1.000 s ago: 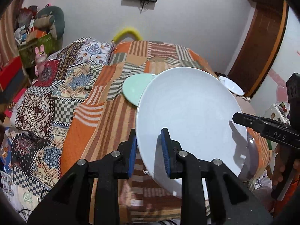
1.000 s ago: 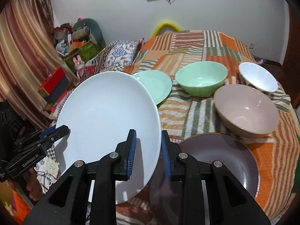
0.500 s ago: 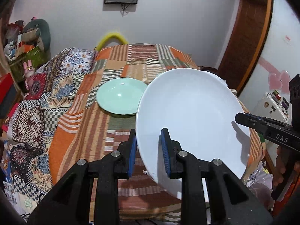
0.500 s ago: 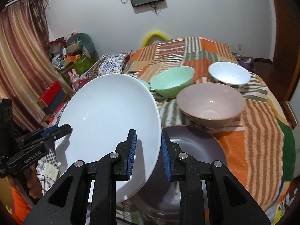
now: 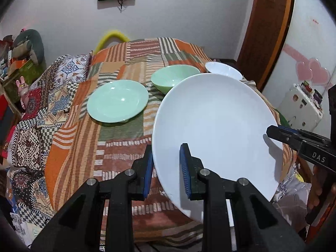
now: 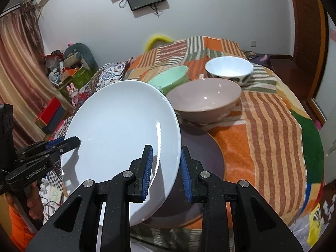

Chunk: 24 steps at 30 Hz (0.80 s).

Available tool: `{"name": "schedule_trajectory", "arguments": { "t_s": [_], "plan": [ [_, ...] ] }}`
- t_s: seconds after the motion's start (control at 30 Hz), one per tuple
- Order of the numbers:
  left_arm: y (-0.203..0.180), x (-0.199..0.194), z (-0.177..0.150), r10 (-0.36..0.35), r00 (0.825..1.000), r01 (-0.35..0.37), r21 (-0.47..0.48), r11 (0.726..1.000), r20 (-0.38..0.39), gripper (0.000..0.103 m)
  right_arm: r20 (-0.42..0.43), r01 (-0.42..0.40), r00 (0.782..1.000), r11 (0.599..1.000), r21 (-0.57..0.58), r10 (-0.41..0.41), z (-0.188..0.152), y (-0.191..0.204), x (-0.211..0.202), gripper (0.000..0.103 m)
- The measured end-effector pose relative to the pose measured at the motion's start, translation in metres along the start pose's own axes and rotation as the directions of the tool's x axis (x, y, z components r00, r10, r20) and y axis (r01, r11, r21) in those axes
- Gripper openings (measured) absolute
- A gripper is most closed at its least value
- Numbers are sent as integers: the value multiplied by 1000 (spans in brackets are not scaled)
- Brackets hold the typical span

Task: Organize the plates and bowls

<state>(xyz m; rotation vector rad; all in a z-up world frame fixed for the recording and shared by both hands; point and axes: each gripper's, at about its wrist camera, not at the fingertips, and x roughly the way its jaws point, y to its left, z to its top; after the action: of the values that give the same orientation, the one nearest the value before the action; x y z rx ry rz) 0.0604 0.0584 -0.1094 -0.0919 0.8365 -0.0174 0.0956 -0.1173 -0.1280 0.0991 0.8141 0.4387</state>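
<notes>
Both grippers have carried the white plate [image 5: 214,130] rightward, over the dark plate [image 6: 201,159].

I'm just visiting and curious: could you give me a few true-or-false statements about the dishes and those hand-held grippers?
1. Both the left hand-held gripper and the right hand-held gripper grip the white plate. True.
2. The white plate lies flat on the bedspread. False: it is held tilted above it.
3. The green plate sits apart from the green bowl. True.
4. The pink bowl is upside down. False: it stands upright.
</notes>
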Motion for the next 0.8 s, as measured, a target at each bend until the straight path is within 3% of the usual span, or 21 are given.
{"name": "schedule_trajectory", "arguments": {
  "t_s": [0.4,0.8],
  "plan": [
    [-20,29,-3,-3,995,8,46,999,-101,25,-55,36,998,998,53,-33,-20,-26,6,24],
    [-23,61,-10,-19,973,27,32,999,-228,25,-116,40,993,996,80,-31,-33,-37,17,24]
  ]
}}
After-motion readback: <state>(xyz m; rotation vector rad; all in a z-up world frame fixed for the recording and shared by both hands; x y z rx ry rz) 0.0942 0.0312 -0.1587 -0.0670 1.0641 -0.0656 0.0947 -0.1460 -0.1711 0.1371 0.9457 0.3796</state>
